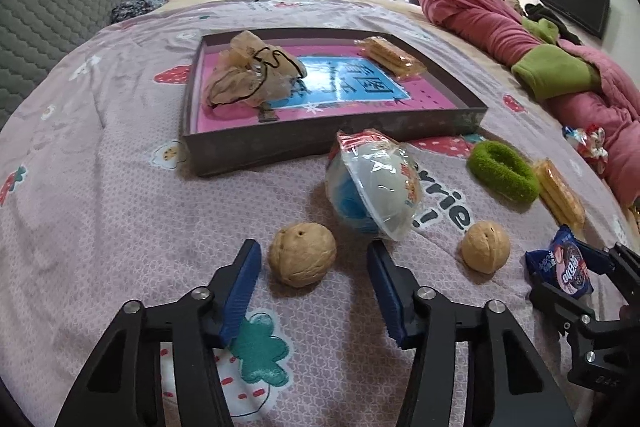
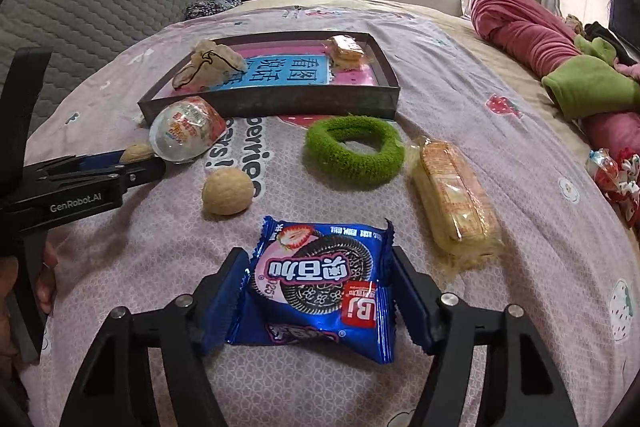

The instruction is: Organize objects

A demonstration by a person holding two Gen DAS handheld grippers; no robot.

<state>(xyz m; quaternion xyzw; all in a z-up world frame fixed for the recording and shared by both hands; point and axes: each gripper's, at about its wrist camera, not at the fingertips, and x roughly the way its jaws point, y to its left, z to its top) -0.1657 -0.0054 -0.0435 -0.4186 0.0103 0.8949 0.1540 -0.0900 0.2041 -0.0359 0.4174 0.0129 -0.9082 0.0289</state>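
Squarely between right tongs (image 2: pixel 318 291): cookie packet (image 2: pixel 320 283)

The left gripper (image 1: pixel 314 259) stands around a walnut (image 1: pixel 302 254) on the bedspread (image 1: pixel 100 227), its pads not touching it. Behind lie a wrapped ball (image 1: pixel 374 187), a second walnut (image 1: pixel 485 246) and a tray (image 1: pixel 320 141).

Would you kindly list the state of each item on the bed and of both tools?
Left tool: open, pads either side of a walnut, not touching.
Right tool: pads against the blue cookie packet, sealed.
Second walnut: whole, loose on the bedspread.
Tray: holds a drawstring pouch and a wafer pack.
Green hair tie: flat, outside the tray.
Egg-shaped toy: wrapped, on its side.
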